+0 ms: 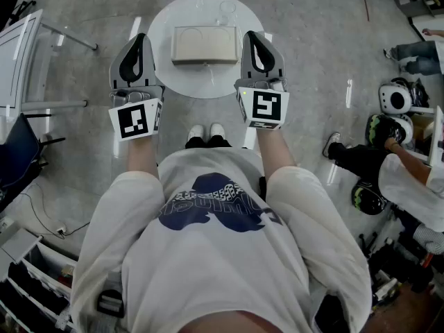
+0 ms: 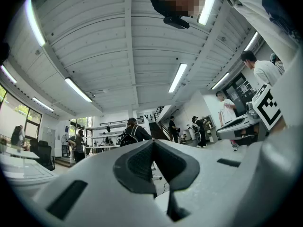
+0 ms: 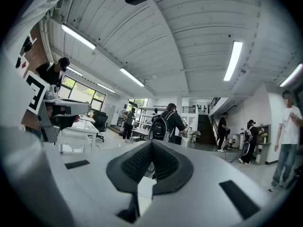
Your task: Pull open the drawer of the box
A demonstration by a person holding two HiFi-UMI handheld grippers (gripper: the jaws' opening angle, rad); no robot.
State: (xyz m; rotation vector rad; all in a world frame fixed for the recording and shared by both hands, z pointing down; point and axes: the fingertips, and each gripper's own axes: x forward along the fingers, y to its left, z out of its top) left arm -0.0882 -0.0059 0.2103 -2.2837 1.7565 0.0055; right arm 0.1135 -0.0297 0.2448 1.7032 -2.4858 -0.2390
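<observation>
the only print near the round white table (image 1: 166, 19) is the black-and-white square code on each marker cube, one on the left gripper (image 1: 141, 39) and one on the right gripper (image 1: 252, 37); the dark blue lettering on the person's white shirt (image 1: 215, 207) below the table is too folded to read. in the head view the beige box (image 1: 205, 44) sits flat at the table's middle, long side towards the person, and its drawer does not stand out from it. the left gripper hangs over the table's left edge and the right gripper over its right edge, both pointing away from the person and flanking the box without touching it. in the left gripper view the left gripper (image 2: 154, 148) has its dark ribbed pads pressed together with nothing between them, and it looks out above the table into a hall with strip lights and standing people; the right gripper's marker cube (image 2: 267, 105) shows at the right. in the right gripper view the right gripper (image 3: 151, 148) is likewise closed and empty, with the left gripper's marker cube (image 3: 35, 93) at the left.
</observation>
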